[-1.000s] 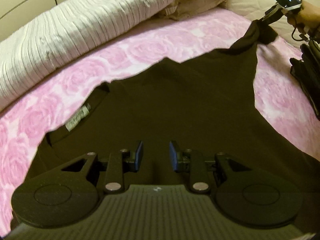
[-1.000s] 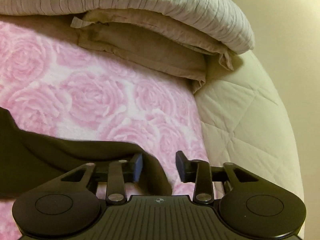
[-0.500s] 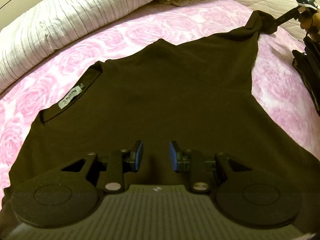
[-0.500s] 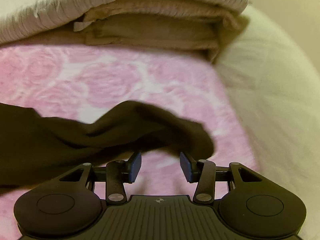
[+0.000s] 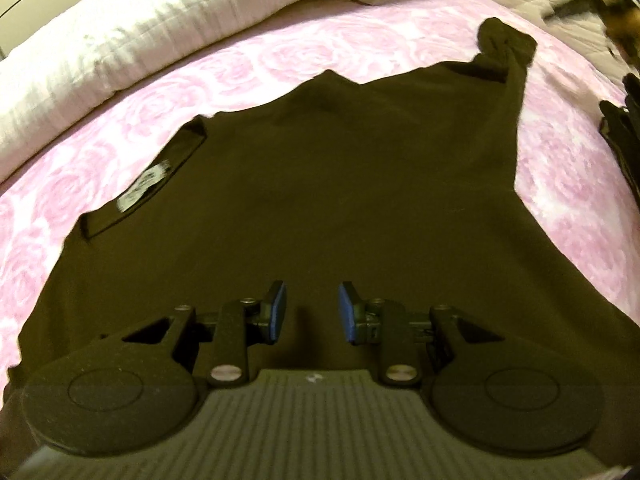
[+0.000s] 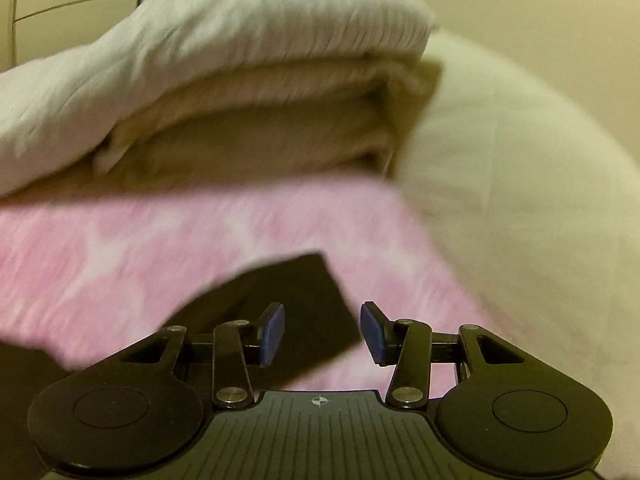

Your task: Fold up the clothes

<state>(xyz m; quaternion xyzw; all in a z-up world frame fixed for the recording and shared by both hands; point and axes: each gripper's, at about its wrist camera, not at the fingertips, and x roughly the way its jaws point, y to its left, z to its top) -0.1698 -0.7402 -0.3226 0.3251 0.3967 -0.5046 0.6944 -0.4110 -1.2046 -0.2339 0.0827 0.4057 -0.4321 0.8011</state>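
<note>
A black T-shirt (image 5: 320, 184) lies spread flat on a pink rose-patterned blanket (image 5: 280, 56), its white neck label (image 5: 146, 186) at the left. One sleeve (image 5: 506, 46) ends bunched at the far right. My left gripper (image 5: 311, 312) hovers open above the shirt's lower body, nothing between its blue pads. In the right wrist view, the sleeve end (image 6: 296, 304) lies flat on the blanket (image 6: 120, 248) under my open right gripper (image 6: 322, 334), which holds nothing. The right wrist view is blurred by motion.
A striped white duvet (image 5: 140, 36) and beige folded bedding (image 6: 260, 136) are piled along the far side. A cream quilted mattress cover (image 6: 520, 184) lies to the right. Dark folded clothing (image 5: 624, 136) sits at the right edge. A hand (image 5: 620, 24) shows blurred at the top right.
The right gripper opened and let go of the sleeve, which dropped onto the blanket, and it has pulled back. The left gripper stayed open above the shirt, shifting slightly.
</note>
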